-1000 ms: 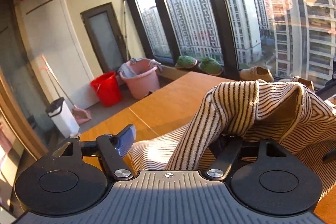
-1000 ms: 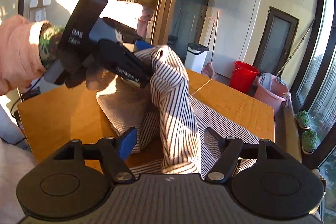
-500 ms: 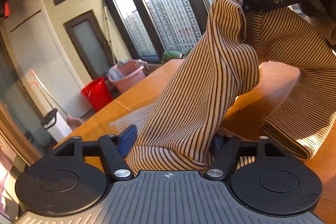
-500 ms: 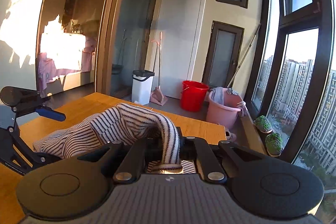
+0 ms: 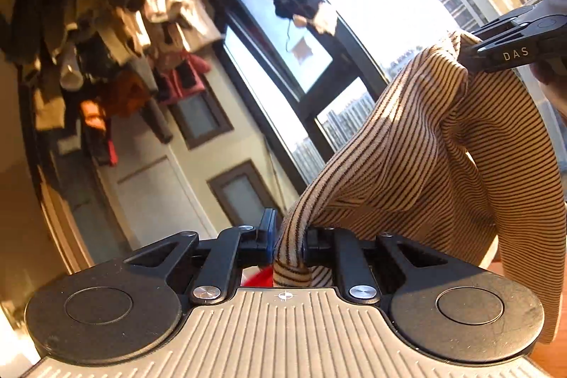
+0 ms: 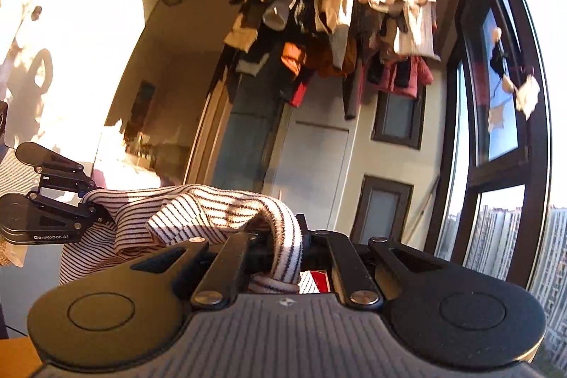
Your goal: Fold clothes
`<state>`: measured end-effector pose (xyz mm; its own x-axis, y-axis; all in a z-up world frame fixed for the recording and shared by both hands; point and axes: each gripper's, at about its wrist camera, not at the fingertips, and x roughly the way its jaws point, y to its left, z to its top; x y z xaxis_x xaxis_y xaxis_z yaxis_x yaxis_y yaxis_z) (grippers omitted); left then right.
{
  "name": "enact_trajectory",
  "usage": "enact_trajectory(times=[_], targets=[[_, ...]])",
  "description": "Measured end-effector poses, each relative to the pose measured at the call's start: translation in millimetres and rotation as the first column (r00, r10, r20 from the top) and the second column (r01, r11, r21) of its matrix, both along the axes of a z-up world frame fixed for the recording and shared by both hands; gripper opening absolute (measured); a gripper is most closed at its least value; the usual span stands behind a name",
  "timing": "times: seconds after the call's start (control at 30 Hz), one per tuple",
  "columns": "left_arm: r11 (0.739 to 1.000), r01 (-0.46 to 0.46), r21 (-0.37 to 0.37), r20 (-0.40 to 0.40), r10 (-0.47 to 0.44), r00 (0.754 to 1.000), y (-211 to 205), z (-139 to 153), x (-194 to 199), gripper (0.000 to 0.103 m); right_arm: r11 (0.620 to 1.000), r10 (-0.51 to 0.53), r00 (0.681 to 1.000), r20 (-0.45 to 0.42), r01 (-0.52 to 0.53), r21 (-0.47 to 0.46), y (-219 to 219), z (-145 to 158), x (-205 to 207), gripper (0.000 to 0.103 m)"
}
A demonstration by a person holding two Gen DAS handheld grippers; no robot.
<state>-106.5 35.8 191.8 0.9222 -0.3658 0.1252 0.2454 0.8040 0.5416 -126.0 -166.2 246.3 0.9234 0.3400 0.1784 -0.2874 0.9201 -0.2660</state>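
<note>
Both claws, left claw (image 5: 288,238) and right claw (image 6: 283,245), tilted upward, clamped on striped garment (image 5: 407,165).

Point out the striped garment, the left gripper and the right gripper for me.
striped garment (image 5: 407,144), left wrist view, on the raised middle fold.
left gripper (image 5: 287,241), left wrist view, midway between fingertips pinching cloth.
right gripper (image 6: 283,245), right wrist view, midway between fingertips pinching cloth.

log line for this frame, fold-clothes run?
phase: lift | left gripper: shut on striped garment | right gripper: shut on striped garment | garment: held between both, raised
</note>
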Motion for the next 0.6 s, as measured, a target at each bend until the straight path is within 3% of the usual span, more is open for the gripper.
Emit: enact_trajectory(times=[0.17,0.23,0.27,0.43,0.53,0.6], targets=[[1.0,-0.003,-0.022,0.173,0.007,0.985,3.2,26.3,-67.3,0.019,0.995,0.103,0.989,0.102,-0.103,-0.004,-3.3,39.8,-59.5,0.005],[1.0,-0.007,-0.029,0.203,0.013,0.979,2.6,29.7,-78.1,0.021,0.991,0.132,0.986,0.106,-0.133,0.007,-5.2,48.2,-71.4,0.005],[0.999,-0.009,-0.034,0.201,0.015,0.98,2.1,30.3,-78.9,0.022,0.991,0.133,0.988,0.075,-0.135,0.016,-5.5,43.7,-58.8,0.005],[0.999,-0.019,-0.035,0.049,0.021,0.999,1.0,14.0,-33.3,0.024,0.991,0.126,0.983,-0.131,-0.118,0.066,-5.9,8.0,33.5,0.005],[0.996,-0.086,-0.028,-0.085,0.084,0.993,-4.4,-12.9,45.5,0.026,0.99,0.124,0.959,-0.253,-0.103,0.094,-6.1,-13.4,88.9,0.005],[0.99,-0.141,-0.032,-0.188,0.132,0.973,-9.8,-34.5,108.8,0.027,0.99,0.124,0.935,-0.332,-0.091,0.112,-6.3,-27.7,125.8,0.006]])
